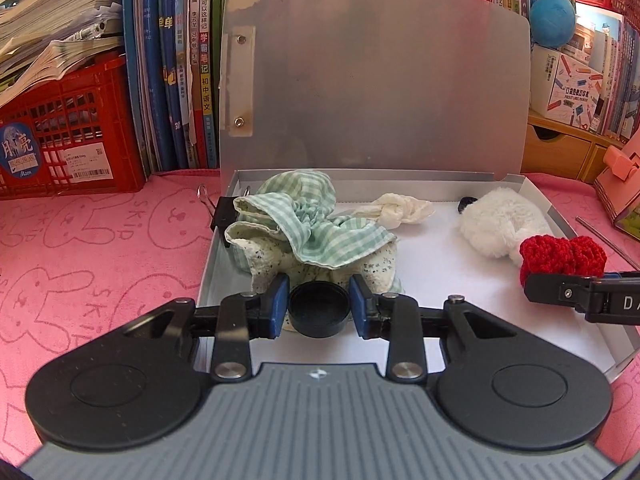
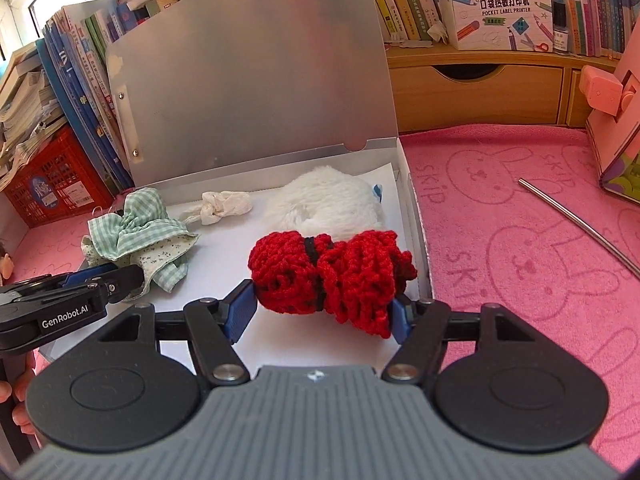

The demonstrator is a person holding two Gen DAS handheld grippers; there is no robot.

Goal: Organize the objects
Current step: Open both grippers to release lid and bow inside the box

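An open silver box [image 1: 536, 192] with a raised lid [image 1: 380, 80] stands on the pink towel. My left gripper [image 1: 319, 306] is shut on a black round cap [image 1: 318, 311] over the box's near left part, just in front of a green checked cloth bow [image 1: 304, 220]. My right gripper [image 2: 324, 308] is shut on a red crocheted bow [image 2: 332, 276], held over the box's near right part; that bow also shows in the left wrist view [image 1: 562, 258]. A white fluffy item [image 2: 324, 204] and a small white knotted cloth [image 2: 224, 206] lie inside the box.
A black binder clip [image 1: 222, 216] sits at the box's left wall. A red crate [image 1: 68, 136] and upright books [image 1: 176, 64] stand behind left. A metal straw [image 2: 580, 224] lies on the pink towel [image 2: 520, 240] at right, near a pink box [image 2: 616, 120]. Wooden drawers [image 2: 476, 92] behind.
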